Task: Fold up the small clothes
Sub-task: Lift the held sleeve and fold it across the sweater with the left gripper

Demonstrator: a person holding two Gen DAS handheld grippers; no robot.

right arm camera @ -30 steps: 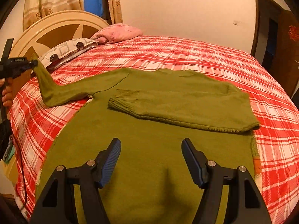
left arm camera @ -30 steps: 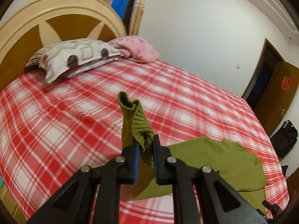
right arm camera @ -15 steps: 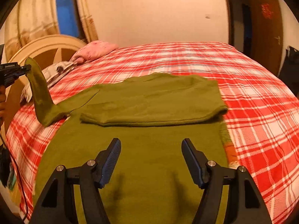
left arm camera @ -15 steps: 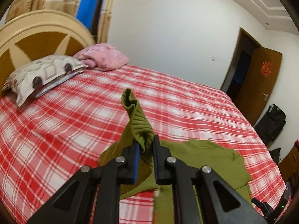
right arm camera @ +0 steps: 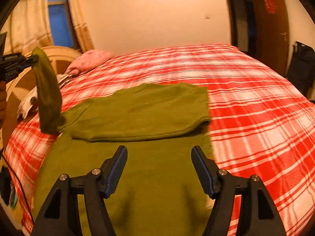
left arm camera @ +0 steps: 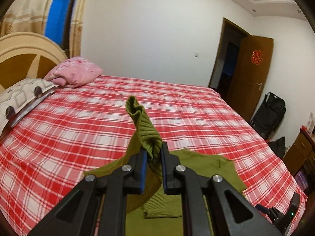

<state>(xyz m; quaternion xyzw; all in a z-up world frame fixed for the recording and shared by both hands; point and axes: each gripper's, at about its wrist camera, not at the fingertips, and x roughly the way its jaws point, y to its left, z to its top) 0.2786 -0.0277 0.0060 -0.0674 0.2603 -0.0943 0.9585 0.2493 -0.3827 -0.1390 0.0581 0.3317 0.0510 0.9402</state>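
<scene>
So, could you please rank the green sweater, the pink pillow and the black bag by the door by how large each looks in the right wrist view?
1. Green sweater, by far the largest, though it lies nearest the camera.
2. and 3. Pink pillow and black bag look alike; the bag is cut off at the edge, so I won't rank them.

Right claw (right arm camera: 158, 169) gapes over the green sweater (right arm camera: 141, 110) on the plaid bed (right arm camera: 246, 90)

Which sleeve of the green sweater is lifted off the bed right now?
The sleeve pinched in the left gripper; the other sleeve lies folded flat across the sweater's body.
</scene>
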